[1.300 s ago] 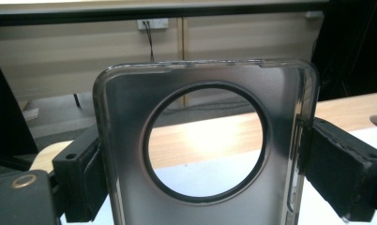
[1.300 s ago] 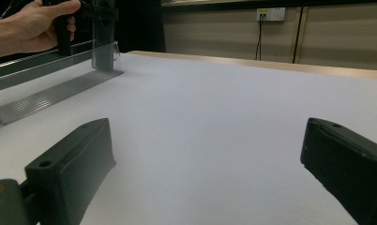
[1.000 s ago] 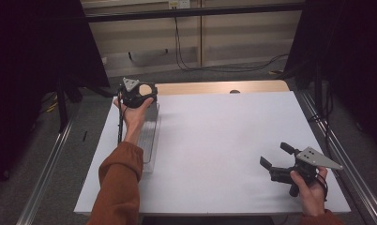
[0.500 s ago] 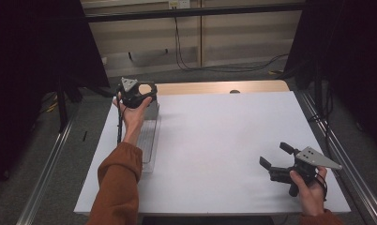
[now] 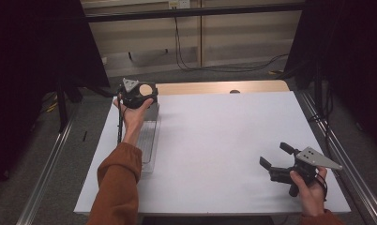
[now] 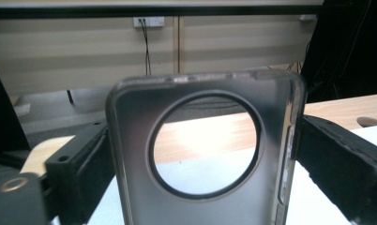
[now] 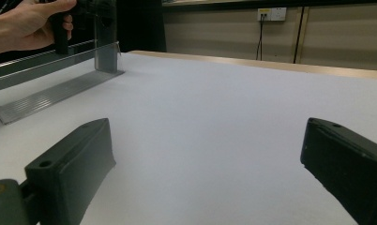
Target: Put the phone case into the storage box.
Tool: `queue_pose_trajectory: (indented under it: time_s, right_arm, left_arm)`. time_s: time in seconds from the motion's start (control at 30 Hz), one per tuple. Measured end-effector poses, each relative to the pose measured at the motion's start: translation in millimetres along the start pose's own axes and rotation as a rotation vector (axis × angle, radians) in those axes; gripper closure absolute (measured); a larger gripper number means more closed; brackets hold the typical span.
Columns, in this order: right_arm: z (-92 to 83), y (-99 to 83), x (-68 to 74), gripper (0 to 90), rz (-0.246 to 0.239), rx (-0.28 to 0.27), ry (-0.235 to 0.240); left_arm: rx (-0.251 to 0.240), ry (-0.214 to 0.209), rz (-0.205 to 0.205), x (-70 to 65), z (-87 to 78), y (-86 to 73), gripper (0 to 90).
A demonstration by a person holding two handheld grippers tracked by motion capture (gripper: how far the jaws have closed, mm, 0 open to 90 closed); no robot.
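A smoky clear phone case [image 6: 135,140] with a big round camera hole stands upright between the jaws of my left gripper [image 6: 205,131], and both pads touch its side edges. The jaws have just been opening slightly, with the case still between them. In the high view the left gripper [image 5: 139,91] is held at the far left of the table, over the far end of a clear rack [image 5: 148,140]. The right gripper view shows the case [image 7: 106,42] upright at that end. My right gripper [image 5: 275,155] rests near the front right, open, nothing between its jaws [image 7: 207,136].
The white table top [image 5: 214,140] spreads between the two hands. A wooden strip [image 5: 210,87] runs along its far edge. Metal rails flank the table left and right. Cables hang on the wall behind.
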State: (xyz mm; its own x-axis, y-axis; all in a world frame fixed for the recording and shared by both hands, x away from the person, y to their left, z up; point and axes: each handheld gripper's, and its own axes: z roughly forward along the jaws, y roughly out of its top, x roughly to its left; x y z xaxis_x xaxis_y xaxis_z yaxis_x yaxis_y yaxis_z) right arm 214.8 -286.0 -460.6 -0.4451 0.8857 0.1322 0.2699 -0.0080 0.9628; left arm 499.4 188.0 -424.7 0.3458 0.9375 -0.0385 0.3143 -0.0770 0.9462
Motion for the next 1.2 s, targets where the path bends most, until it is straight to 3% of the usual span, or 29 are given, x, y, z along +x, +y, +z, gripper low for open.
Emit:
queue_pose_trajectory:
  time_s: [0.17,0.3,0.37,0.77,1.0,1.2]
  right_arm:
    - [0.1,0.1,0.0,2.3,-0.001,0.001,0.000]
    - [-0.2,0.2,0.3,2.3,0.000,0.002,0.004]
    - [-0.4,0.3,0.3,2.2,0.001,0.000,0.006]
    - [0.5,0.5,1.1,2.2,0.005,0.000,-0.010]
    - [0.6,0.5,-0.6,2.2,0.002,0.000,-0.011]
    - [0.3,0.6,-1.0,2.2,0.006,-0.001,-0.014]
  left_arm:
    - [-0.002,-0.022,-0.020,2.1,0.1,-0.8,4.3]
    - [0.016,-0.003,-0.032,1.8,-1.3,0.3,1.8]
    - [0.019,-0.027,-0.038,3.7,-2.2,0.4,1.3]
    - [0.026,-0.049,-0.075,16.2,-20.2,-4.0,1.5]
    - [0.011,-0.082,-0.074,16.9,-33.6,-5.6,1.8]
    - [-0.007,-0.107,-0.042,11.6,-44.1,-9.2,2.8]
